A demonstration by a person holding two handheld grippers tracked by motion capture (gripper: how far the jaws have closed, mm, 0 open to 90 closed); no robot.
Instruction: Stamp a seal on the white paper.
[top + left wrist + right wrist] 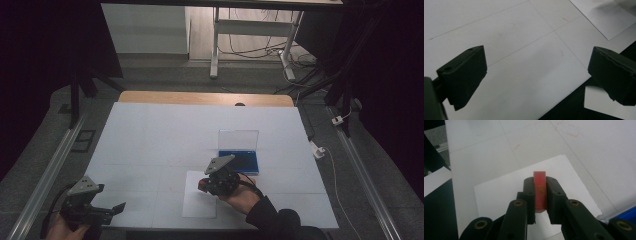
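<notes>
A small red rectangular block [540,196] with faint gold marks on its face stands upright between the jaws of my right gripper [539,182], which is shut on it. The block hangs just over a white sheet of paper [499,192] that lies near the table's front edge. In the high view the right gripper [205,184] sits over that sheet [199,206], with a spot of red at its tip. My left gripper [118,208] rests at the front left corner of the table. Its jaws stand wide apart in the left gripper view [536,72], with only bare table between them.
A blue box [240,159] with its clear lid [238,139] raised stands just right of and behind the right gripper; its corner [627,216] shows in the right gripper view. The white table cover [150,140] carries faint grid lines. The table's front edge [571,100] lies below the left gripper.
</notes>
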